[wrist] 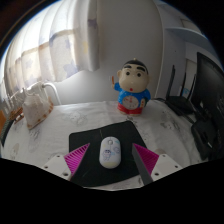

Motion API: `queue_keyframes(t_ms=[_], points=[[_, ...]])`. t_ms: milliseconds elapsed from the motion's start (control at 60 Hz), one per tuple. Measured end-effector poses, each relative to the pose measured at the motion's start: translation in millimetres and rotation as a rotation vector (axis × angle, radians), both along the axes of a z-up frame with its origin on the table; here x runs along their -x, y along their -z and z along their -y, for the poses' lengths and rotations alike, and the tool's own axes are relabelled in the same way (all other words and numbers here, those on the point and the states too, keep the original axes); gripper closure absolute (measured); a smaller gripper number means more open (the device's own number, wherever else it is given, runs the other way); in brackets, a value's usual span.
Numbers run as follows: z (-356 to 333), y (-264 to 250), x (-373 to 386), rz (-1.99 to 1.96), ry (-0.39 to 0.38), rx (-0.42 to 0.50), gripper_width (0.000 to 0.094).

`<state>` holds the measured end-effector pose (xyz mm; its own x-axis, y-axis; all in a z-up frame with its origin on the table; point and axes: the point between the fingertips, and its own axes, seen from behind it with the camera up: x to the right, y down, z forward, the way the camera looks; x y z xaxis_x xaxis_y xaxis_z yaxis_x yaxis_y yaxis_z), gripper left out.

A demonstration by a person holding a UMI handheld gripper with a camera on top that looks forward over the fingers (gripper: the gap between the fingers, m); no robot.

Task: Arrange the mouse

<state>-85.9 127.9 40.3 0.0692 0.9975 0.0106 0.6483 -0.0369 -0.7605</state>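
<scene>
A small white mouse (pixel 109 151) with a printed pattern lies on a black mouse mat (pixel 90 138) on the white table. My gripper (pixel 111 158) is open, and the mouse stands between its two fingers with a gap at each side. The left pink pad (pixel 76 158) and the right pink pad (pixel 147 158) flank the mouse without touching it. The mouse rests on the mat by its own weight.
A cartoon boy figure (pixel 132 89) in a blue shirt stands beyond the mat. A dark monitor and cables (pixel 203 95) are at the right. A pale bag-like object (pixel 36 105) sits at the left, under curtains (pixel 55 45).
</scene>
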Motion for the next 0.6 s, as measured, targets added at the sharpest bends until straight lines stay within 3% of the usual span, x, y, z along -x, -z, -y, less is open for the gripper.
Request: queue_keyframes(t_ms=[267, 600], points=[[15, -96, -125, 0.037, -0.063, -0.035, 0.0079], [13, -113, -173, 0.052, -0.056, -0.037, 0.0083]])
